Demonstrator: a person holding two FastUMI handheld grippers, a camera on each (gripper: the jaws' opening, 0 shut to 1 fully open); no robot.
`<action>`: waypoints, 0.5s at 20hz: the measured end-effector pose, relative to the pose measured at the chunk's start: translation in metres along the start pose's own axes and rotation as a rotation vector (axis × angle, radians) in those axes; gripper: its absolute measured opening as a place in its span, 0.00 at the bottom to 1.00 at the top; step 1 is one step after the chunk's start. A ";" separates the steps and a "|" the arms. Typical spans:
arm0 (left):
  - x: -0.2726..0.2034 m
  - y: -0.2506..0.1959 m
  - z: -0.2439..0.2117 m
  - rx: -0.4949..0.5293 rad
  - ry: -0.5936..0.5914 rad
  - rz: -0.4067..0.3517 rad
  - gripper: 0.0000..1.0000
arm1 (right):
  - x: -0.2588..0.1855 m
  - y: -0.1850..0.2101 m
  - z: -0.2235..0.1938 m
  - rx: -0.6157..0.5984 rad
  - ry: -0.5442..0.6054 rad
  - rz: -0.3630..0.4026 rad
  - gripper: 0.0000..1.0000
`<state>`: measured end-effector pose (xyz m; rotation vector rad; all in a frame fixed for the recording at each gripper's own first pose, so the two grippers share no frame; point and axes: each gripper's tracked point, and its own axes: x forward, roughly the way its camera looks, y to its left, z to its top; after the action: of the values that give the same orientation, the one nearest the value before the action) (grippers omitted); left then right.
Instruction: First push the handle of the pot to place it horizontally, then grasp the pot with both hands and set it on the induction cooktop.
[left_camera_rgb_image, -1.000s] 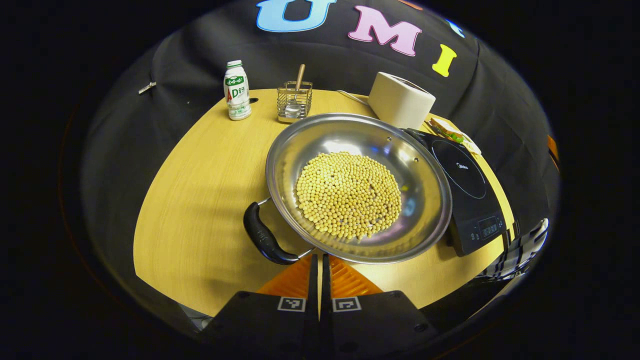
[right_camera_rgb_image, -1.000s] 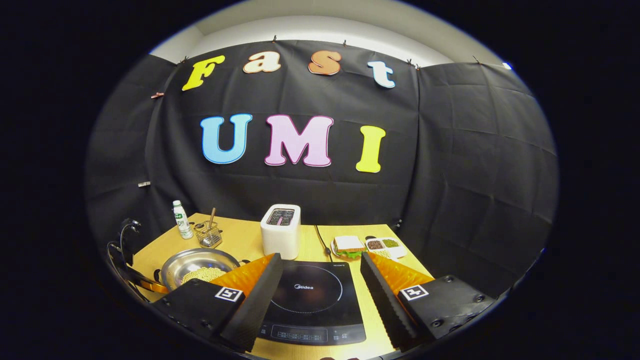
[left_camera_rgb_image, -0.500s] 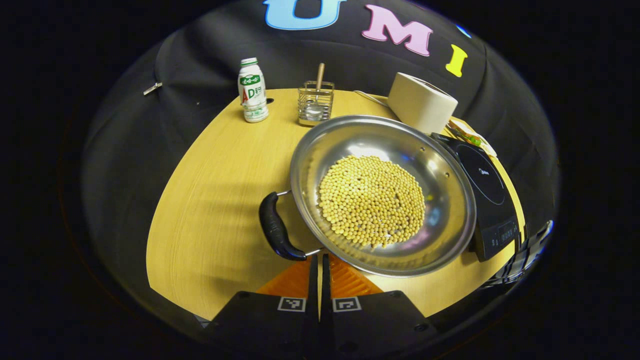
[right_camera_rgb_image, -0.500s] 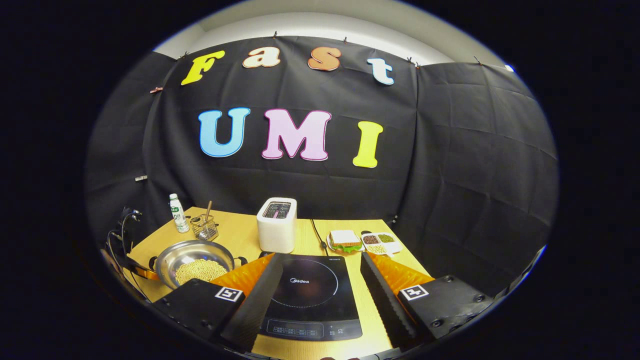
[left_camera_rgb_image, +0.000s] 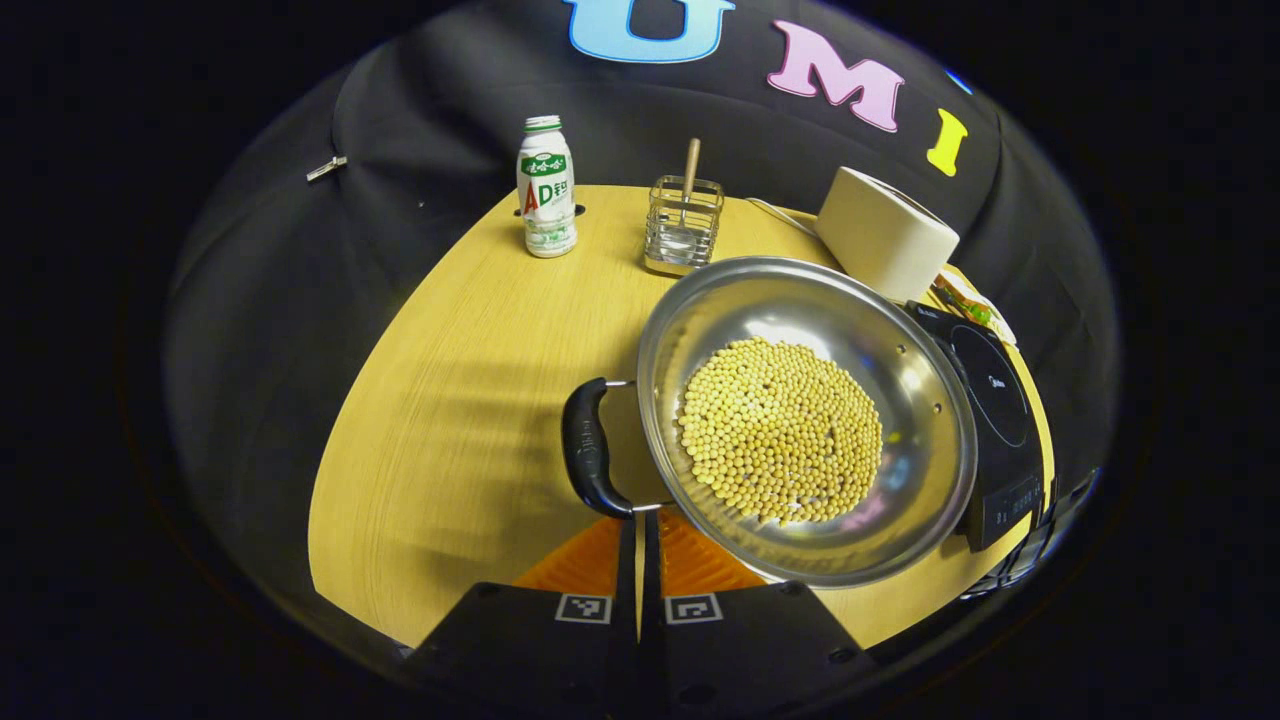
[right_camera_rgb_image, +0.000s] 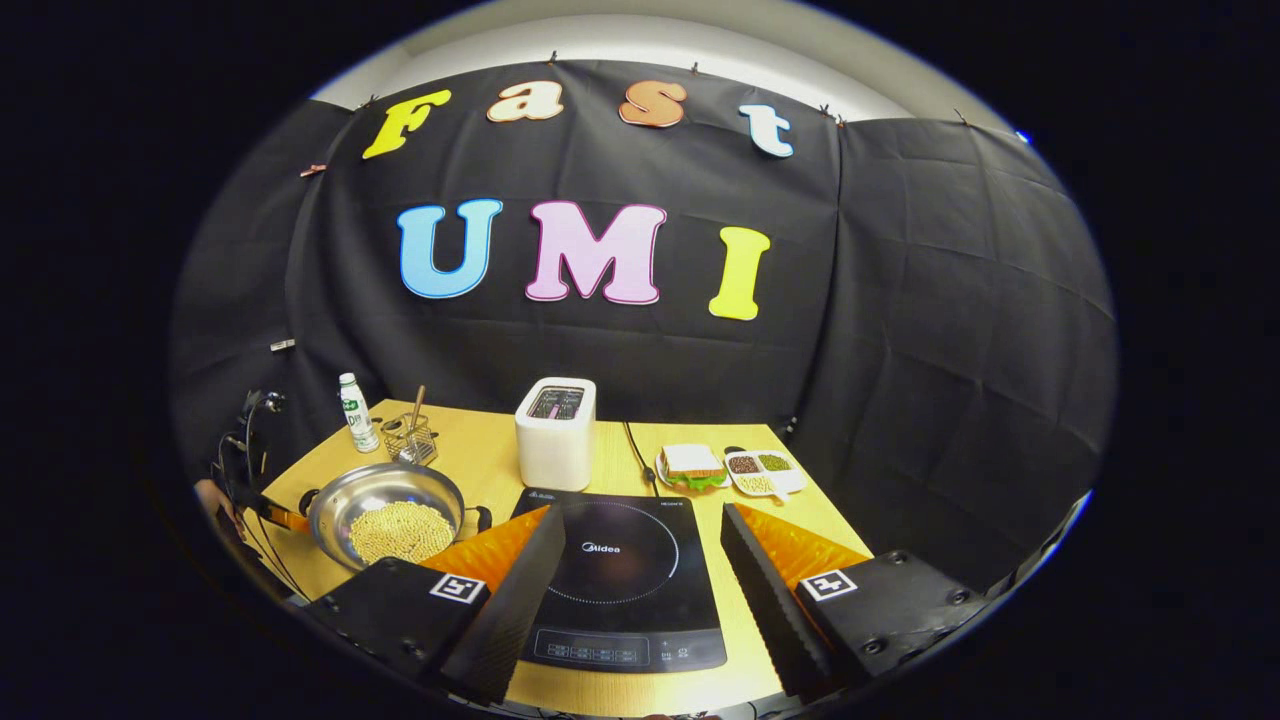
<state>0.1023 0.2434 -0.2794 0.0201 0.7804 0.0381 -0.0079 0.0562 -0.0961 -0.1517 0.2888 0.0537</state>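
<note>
Right now the left gripper (left_camera_rgb_image: 640, 525) has jaws closed against the pot's handle (left_camera_rgb_image: 588, 458); the right gripper (right_camera_rgb_image: 640, 555) gapes empty.

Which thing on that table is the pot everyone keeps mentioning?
On the wooden table, look left of the black induction cooktop. The pot is the wide, shallow steel pan with black handles, the only vessel heaped with pale yellow beans.

Our left tongs (left_camera_rgb_image: 638, 520) point forward with the two fingers pressed together, no gap between them. Our right tongs (right_camera_rgb_image: 640, 535) are held level, fingers spread wide apart, gripping nothing. Far to their left a hand (right_camera_rgb_image: 215, 497) shows faintly.
</note>
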 end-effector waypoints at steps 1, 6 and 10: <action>0.003 0.003 0.003 0.001 -0.002 0.005 0.05 | 0.000 0.000 0.000 0.001 0.002 -0.003 0.98; 0.012 0.016 0.016 0.035 -0.011 0.041 0.05 | 0.002 0.000 0.001 0.002 -0.002 -0.005 0.98; 0.004 0.022 0.017 0.034 -0.032 0.076 0.05 | 0.011 0.019 0.000 0.009 0.001 0.036 0.98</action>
<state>0.1165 0.2660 -0.2696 0.0827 0.7478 0.0966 0.0012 0.0757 -0.1021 -0.1378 0.2926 0.0880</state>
